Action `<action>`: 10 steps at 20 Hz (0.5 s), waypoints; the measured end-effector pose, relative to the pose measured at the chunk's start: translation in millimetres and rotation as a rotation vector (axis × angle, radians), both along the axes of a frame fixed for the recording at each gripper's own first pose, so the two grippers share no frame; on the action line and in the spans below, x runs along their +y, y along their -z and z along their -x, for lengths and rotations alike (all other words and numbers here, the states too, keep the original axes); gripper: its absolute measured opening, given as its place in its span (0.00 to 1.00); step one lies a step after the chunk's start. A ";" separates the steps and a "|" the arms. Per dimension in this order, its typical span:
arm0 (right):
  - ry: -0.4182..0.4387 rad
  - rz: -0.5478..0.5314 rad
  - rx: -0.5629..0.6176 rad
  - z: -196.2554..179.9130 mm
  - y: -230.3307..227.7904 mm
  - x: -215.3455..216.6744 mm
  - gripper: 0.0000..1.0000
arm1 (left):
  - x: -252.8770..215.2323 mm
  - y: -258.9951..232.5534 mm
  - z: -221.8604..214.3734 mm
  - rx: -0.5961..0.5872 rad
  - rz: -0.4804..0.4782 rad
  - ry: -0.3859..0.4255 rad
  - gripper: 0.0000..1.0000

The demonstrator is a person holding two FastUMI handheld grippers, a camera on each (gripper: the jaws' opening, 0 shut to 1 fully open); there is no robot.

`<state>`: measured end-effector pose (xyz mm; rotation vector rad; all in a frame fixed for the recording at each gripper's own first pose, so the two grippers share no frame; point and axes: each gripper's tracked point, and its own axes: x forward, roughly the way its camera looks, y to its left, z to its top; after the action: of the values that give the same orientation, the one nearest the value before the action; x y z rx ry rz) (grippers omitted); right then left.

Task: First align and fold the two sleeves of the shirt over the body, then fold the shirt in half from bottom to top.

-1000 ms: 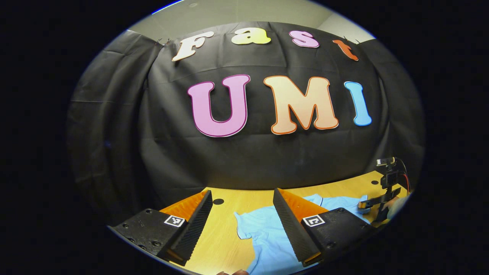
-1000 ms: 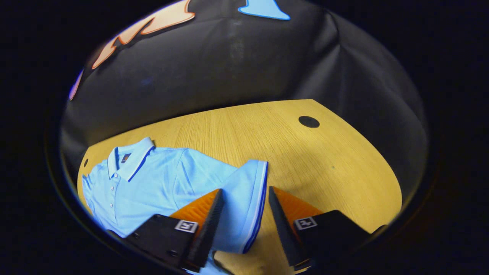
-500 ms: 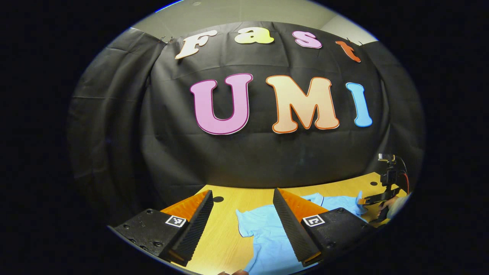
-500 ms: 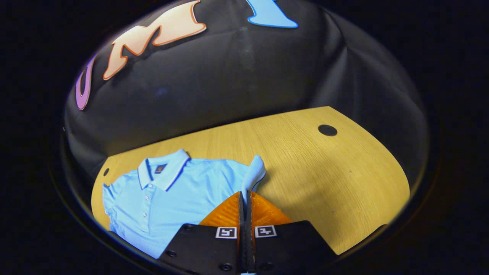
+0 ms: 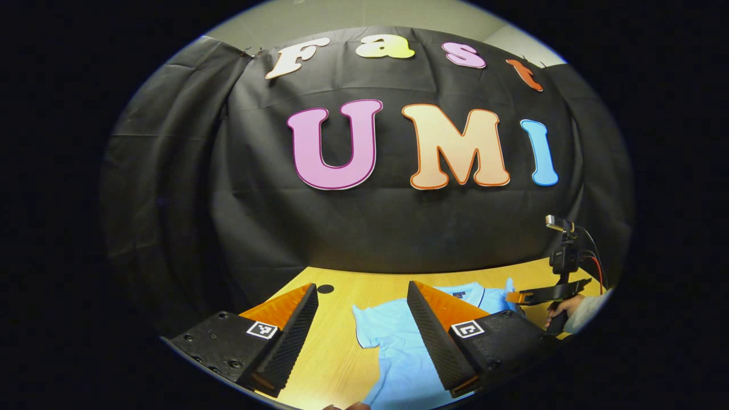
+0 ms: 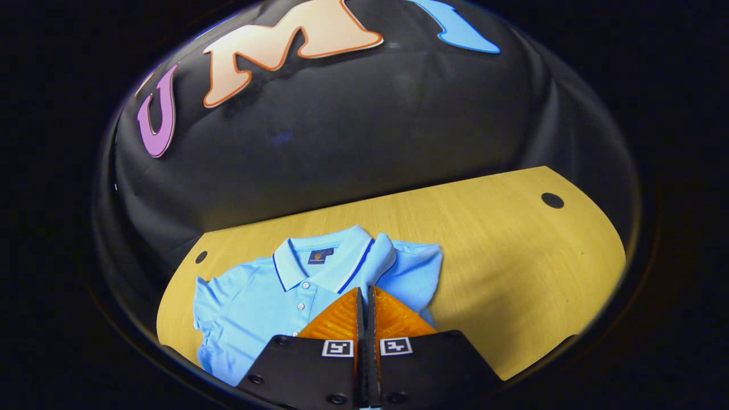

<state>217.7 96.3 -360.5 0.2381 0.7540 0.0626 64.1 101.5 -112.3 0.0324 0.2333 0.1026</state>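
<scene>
A light blue polo shirt (image 6: 267, 296) lies face up on the wooden table (image 6: 512, 273), collar toward the back wall. My right gripper (image 6: 364, 293) is shut on the shirt's right sleeve (image 6: 381, 262), which it holds lifted over the chest beside the collar. In the left gripper view the shirt (image 5: 393, 341) spreads under my left gripper (image 5: 361, 310), which hangs open above the table near the shirt's left sleeve (image 5: 364, 324) and touches nothing. Farther right there, the right gripper (image 5: 521, 297) appears with a hand (image 5: 561, 310) on its handle.
Black cloth walls close the table at the back and sides. Small dark round holes mark the tabletop (image 6: 552, 200) (image 6: 200, 257) (image 5: 325, 288). Bare wood stretches to the right of the shirt in the right gripper view.
My right gripper shut on the right sleeve, then carried it up and across over the shirt's chest. The left gripper stayed open and nearly still.
</scene>
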 end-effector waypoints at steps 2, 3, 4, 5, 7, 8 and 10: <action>-0.022 0.002 0.004 4.8 -0.5 7.2 0.10 | 7.3 12.7 -9.5 0.007 0.010 -0.006 0.94; -0.037 0.014 -0.002 7.8 -4.9 6.3 0.29 | 10.3 19.5 -15.6 0.014 0.008 -0.012 0.94; -0.054 0.029 -0.021 11.2 -11.5 6.2 0.48 | 14.6 27.5 -22.7 0.026 0.002 -0.021 0.94; -0.062 0.051 -0.042 13.7 -20.4 2.0 0.67 | 17.4 36.0 -29.3 0.034 0.006 -0.026 0.94; -0.070 0.061 -0.087 22.9 -41.6 -3.2 0.99 | 20.9 55.3 -41.3 0.063 0.027 -0.033 0.94; -0.071 0.065 -0.106 28.2 -52.0 -8.0 0.99 | 22.6 65.2 -48.1 0.080 0.042 -0.037 0.94; -0.074 0.064 -0.126 43.3 -70.4 -16.9 0.94 | 25.2 87.7 -57.3 0.118 0.074 -0.045 0.94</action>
<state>174.4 79.4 -290.1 0.1441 0.6379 0.1220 121.4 126.7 -200.0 -0.0410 0.3553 0.1366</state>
